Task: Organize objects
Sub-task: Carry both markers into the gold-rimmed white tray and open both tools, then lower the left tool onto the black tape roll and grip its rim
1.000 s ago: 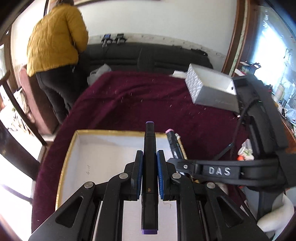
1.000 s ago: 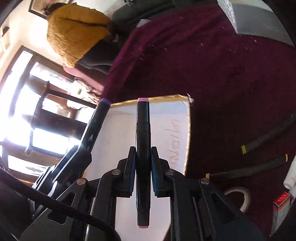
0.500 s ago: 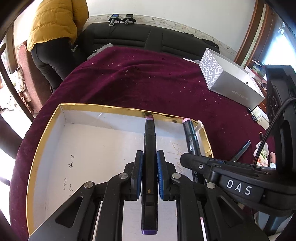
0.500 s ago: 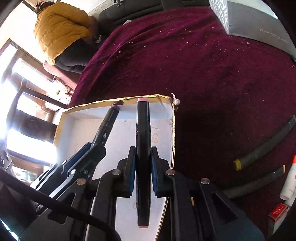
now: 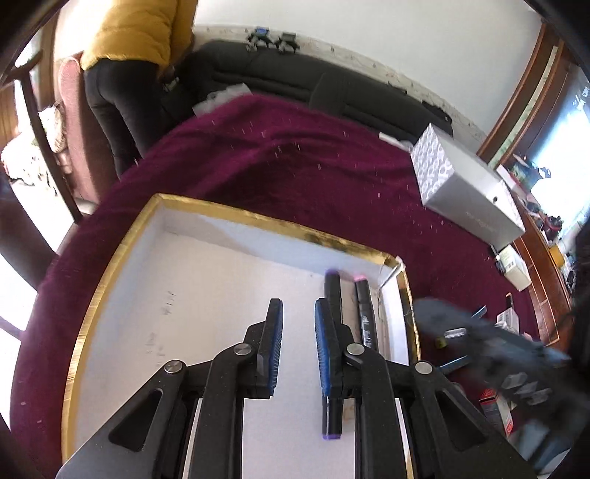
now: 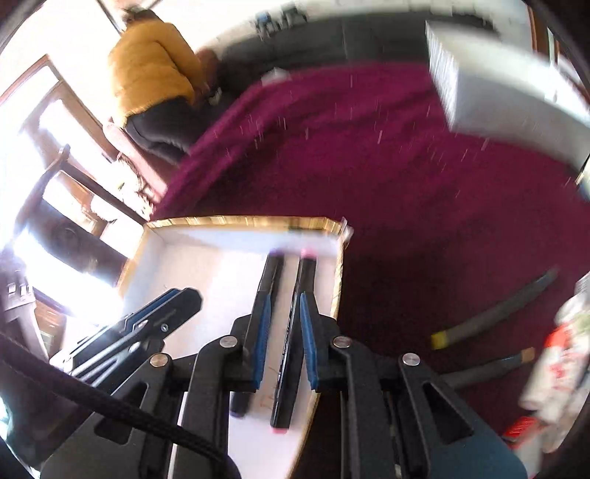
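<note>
Left gripper (image 5: 298,324) spread, nothing btwn its pads. Right gripper (image 6: 282,320) also spread, straddling the pink-tip marker (image 6: 295,331) w/o pinching. That marker lies in the gold-rim box (image 5: 239,217) by its right wall, purple-tip marker (image 5: 333,331) just beside. Beyond: maroon cloth (image 5: 295,158), grey carton (image 5: 468,188), person in yellow jacket (image 5: 140,29).

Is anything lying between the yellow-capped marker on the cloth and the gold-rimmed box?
Nothing visible does: only bare maroon cloth lies between the yellow-capped marker and the right wall of the gold-rimmed box.
</note>
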The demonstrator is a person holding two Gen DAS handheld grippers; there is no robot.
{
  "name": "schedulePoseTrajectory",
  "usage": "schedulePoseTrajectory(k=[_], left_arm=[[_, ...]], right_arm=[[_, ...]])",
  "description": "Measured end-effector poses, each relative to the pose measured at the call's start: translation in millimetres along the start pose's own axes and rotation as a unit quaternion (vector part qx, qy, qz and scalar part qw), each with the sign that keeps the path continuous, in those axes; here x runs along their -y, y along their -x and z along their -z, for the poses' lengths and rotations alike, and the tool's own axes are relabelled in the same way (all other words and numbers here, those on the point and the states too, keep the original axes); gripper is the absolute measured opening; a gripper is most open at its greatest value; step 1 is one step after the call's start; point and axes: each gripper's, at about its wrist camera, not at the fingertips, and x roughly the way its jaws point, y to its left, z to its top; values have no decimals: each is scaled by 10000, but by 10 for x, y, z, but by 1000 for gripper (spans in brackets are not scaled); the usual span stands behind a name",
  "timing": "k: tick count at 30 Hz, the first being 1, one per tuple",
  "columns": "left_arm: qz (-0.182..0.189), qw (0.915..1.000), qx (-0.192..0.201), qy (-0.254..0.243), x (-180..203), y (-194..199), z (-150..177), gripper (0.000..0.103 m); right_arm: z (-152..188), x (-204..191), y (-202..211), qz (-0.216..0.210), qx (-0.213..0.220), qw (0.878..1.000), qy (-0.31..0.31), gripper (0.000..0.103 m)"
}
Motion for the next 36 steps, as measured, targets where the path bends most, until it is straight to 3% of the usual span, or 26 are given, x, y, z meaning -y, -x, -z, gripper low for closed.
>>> schedulePoseTrajectory(k=[3,4,5,7,8,9,10,14,17,21,26,31,36], left_arm=[[45,9994,343,86,-7,261,51,24],[66,9987,485,106,-2,343,83,35],[53,9977,665,123,4,425,137,42],[-51,9960,888,87,26,515,223,43],[-86,9957,920,62,39,540,260,43],[-83,9957,920,62,56,560,296,43],[-31,9960,887,67,79,582,325,43],[206,9965,803,-142,315,703,417,43],[385,9947,692,-657,652,758,529,43],[398,9895,344,-1347,1137,636,709,43],[-109,9823,31,-1870,1584,348,886,43],[-686,9769,-251,-2006,1759,16,924,43],[-1038,9705,-520,-2114,1817,-258,974,43]], right_arm=[[26,9,578,288,686,9971,154,35],[75,8,819,500,1049,9931,184,50],[173,-13,1106,839,1576,9836,249,74],[400,-27,1488,1347,2449,9595,350,101],[555,0,1650,1527,2902,9441,324,103],[667,48,1733,1533,3149,9363,264,103],[759,141,1778,1452,3207,9359,124,103],[883,658,1541,872,2246,9674,-780,103],[1076,906,1440,798,1933,9721,-1058,103],[1255,1142,1508,873,1936,9704,-1145,103],[1389,1389,1702,806,2091,9658,-1308,103],[1451,1560,1809,682,2160,9632,-1449,103],[1505,1732,1855,577,2217,9606,-1571,103]])
